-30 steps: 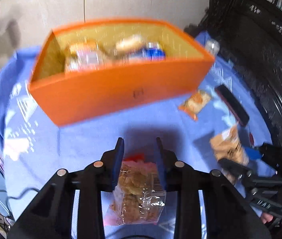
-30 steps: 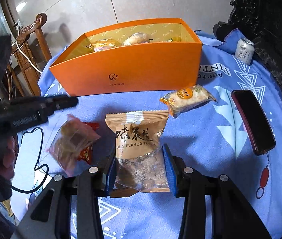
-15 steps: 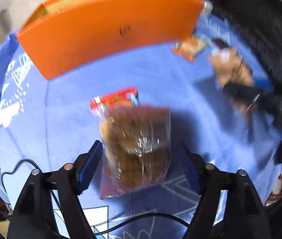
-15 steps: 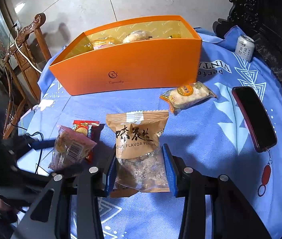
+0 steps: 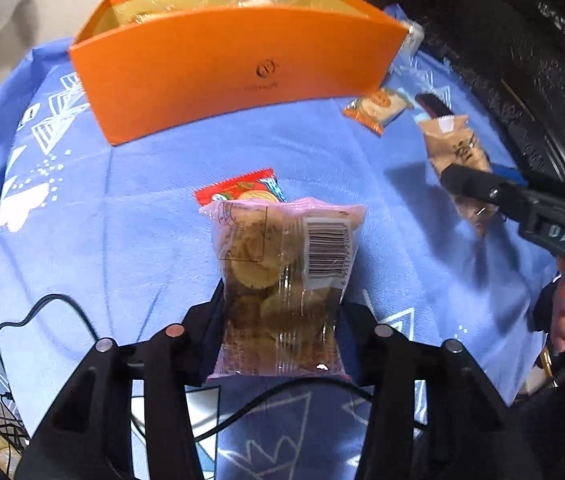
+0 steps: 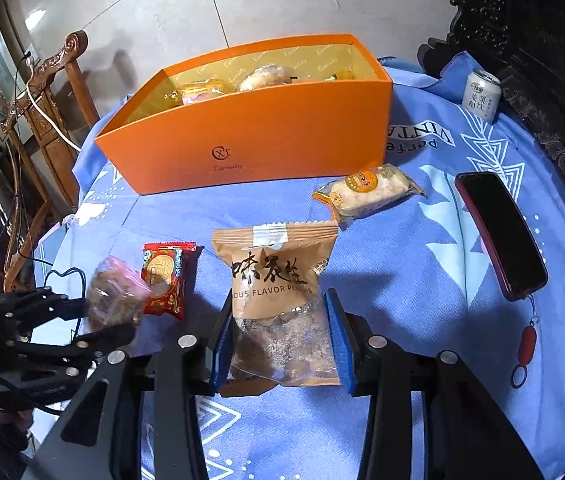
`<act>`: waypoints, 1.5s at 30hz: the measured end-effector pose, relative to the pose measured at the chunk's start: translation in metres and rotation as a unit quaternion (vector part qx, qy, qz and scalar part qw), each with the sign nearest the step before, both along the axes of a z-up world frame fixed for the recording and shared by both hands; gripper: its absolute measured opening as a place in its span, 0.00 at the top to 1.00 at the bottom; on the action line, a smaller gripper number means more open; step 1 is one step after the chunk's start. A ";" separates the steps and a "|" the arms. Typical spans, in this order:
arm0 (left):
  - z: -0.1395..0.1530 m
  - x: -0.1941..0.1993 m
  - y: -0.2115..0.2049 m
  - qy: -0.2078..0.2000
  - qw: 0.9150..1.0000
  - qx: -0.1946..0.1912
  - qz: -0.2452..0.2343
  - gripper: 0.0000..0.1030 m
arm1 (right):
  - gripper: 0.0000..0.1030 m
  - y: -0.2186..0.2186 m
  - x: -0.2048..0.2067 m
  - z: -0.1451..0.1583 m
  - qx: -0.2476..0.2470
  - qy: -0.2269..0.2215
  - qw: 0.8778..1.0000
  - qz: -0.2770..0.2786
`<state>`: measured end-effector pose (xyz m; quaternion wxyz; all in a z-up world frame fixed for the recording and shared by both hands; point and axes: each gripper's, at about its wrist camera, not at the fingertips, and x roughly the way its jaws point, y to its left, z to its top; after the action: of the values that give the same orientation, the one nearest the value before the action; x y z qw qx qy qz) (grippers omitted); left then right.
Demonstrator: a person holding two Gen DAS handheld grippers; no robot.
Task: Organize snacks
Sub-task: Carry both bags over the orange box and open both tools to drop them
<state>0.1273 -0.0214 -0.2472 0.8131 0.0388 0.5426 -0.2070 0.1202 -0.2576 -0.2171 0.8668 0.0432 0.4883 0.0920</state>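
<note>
A moment ago the left gripper (image 5: 280, 320) had let the pink cookie bag (image 5: 284, 280) drop and its jaws were wide apart. Now the jaws have closed in on the bag again and pinch its lower half from both sides. In the right wrist view the bag looks lifted a little and blurred, so it seems to be on the move. That likely means this bag is the next snack to go into the orange box (image 6: 250, 128).

The pink cookie bag is see-through with pink edges. Round brown cookies show inside, and a white barcode label sits near its top right. It is soft and crinkly, so it may bend or slip.

The right gripper (image 6: 280, 336) has not moved. It is clamped on the brown snack bag (image 6: 278, 300), which lies on the blue tablecloth (image 6: 422, 260) near the front edge.

The small red packet (image 6: 164, 276) lies flat on the cloth just beside the pink bag. The wrapped cake (image 6: 366, 192) lies near the box's right front corner. The orange box stands at the back edge of the cloth and already holds some snacks. A phone (image 6: 498, 232) and a can (image 6: 481, 96) sit by the right edge.
</note>
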 end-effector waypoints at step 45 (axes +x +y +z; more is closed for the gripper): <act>0.082 0.114 0.033 -0.080 0.987 -0.052 0.130 0.04 | 0.06 -0.054 0.080 0.049 -0.021 -0.054 0.994 -0.089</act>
<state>0.2414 0.0115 -0.1650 0.8749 -0.0577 0.4648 -0.1233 0.2006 -0.3114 -0.1677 0.8972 0.0636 0.4369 0.0067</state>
